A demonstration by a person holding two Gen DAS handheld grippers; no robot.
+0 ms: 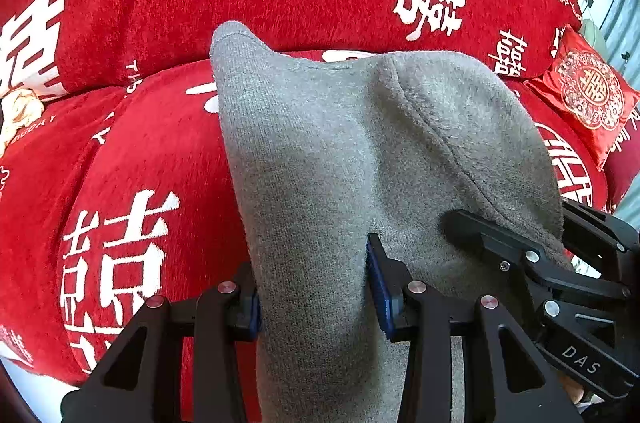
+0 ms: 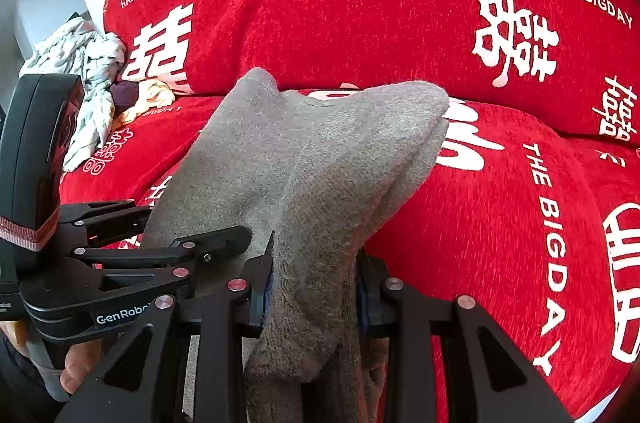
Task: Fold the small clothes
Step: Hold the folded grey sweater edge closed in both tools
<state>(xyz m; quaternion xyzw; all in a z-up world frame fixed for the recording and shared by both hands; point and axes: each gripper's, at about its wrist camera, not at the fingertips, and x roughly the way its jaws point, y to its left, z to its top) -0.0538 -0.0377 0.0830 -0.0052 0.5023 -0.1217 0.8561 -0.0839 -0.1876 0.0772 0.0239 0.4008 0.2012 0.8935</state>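
A grey knitted garment [image 1: 340, 143] hangs over the red sofa seat [image 1: 132, 163], held up by both grippers. In the left wrist view my left gripper [image 1: 314, 295] is shut on its lower part, the blue pads pressing in from both sides. The right gripper's fingers [image 1: 500, 243] clamp the fleecy fold just to the right. In the right wrist view my right gripper [image 2: 314, 283] is shut on a bunched fold of the same grey garment [image 2: 320, 151]. The left gripper's fingers [image 2: 208, 243] hold it close beside, on the left. The garment's lower end is hidden below both grippers.
A red sofa cover [image 2: 380, 3] with white characters and lettering fills the background. A red embroidered cushion [image 1: 588, 91] lies at the right end. A pile of light crumpled clothes [image 2: 80, 63] sits at the left end. A person's hand [image 2: 76, 363] grips the left handle.
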